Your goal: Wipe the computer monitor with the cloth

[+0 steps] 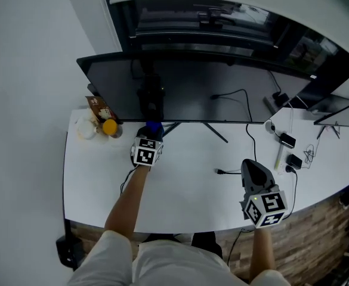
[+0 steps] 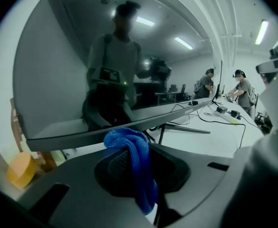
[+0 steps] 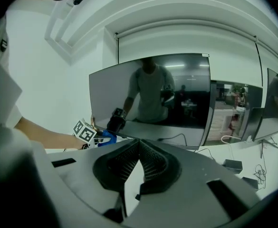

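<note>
The wide dark monitor [image 1: 186, 91] stands at the back of the white desk [image 1: 180, 195], screen off and mirroring the room. My left gripper [image 1: 151, 135] is shut on a bunched blue cloth [image 1: 155, 126] right at the monitor's lower edge, left of its stand. In the left gripper view the cloth [image 2: 130, 148] hangs pinched between the jaws, just below the monitor [image 2: 105, 65]. My right gripper [image 1: 250, 165] hovers over the desk's front right, shut and holding nothing [image 3: 139, 145]. From there the monitor [image 3: 153, 96] and the cloth [image 3: 106, 137] show ahead.
A yellow-lidded jar [image 1: 110, 127], a white object [image 1: 86, 130] and a brown packet [image 1: 99, 107] sit at the monitor's left end. The stand's legs [image 1: 215, 131], cables and chargers [image 1: 287, 140] lie to the right. Another screen [image 1: 336, 111] stands far right. People [image 2: 243, 87] work in the background.
</note>
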A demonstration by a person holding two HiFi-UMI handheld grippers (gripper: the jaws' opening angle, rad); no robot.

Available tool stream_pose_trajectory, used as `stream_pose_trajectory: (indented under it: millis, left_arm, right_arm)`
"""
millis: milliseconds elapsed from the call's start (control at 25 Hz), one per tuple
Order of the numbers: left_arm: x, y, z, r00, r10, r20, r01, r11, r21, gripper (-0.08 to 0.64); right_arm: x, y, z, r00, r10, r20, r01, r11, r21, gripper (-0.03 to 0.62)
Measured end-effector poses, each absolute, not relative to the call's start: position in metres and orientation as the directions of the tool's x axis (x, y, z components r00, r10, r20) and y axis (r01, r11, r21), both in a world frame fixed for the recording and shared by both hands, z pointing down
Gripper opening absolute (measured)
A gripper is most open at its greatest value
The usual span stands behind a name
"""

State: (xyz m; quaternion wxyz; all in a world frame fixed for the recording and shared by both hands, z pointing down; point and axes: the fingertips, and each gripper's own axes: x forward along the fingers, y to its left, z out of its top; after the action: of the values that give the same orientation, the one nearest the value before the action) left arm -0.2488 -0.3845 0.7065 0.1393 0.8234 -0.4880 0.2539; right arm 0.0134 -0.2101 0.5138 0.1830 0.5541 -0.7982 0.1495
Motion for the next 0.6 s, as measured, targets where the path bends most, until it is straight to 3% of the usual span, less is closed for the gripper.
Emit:
stream_pose_trajectory:
  millis: [600]
  left_arm:
    - [-0.085, -0.378, 0.702, 0.426, -0.685, 0.590, -0.848, -0.530, -0.003, 0.066]
  right_arm:
    - [0.140, -0.224, 0.519, -0.332, -0.833, 0.442, -0.940, 0.332, -0.080, 0.014]
